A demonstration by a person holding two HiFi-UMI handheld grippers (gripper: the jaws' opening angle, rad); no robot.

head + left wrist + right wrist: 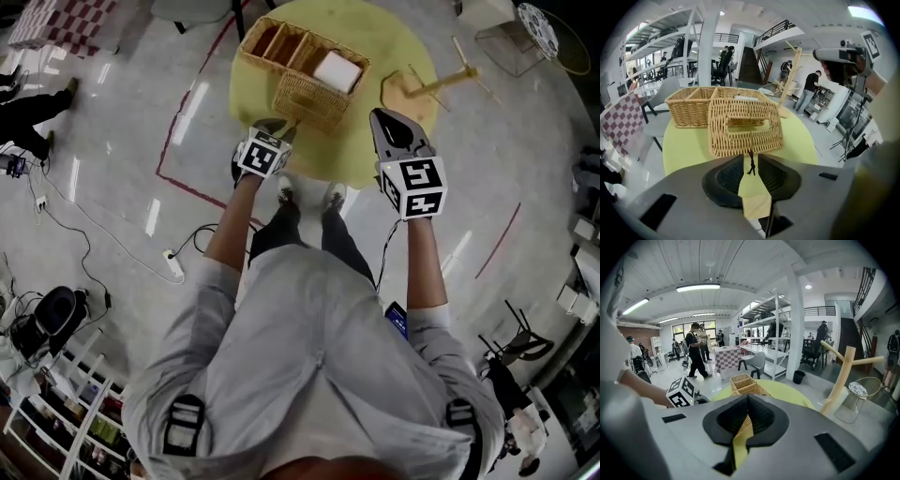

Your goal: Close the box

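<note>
Box [691, 107] sits on the yellow bench [684, 150], its lid [743, 126] hanging open. The fingers of your left gripper [750, 158] stand apart around the lid's cord [750, 168]; those of your right gripper [747, 398] are together.

I see a tan wicker box [309, 98] with a white block [337, 70] inside, on a yellow-green table [375, 37]. Left gripper [750, 159] and right gripper [747, 397] are grey, black-lined, with black-and-white marker cubes. At ten o'clock, a red-and-white checked cloth [56, 21]. The grey floor [525, 169] carries red lines.

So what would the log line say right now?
wicker box: open | left gripper: open, at cord of wicker lid | right gripper: shut, empty
</note>
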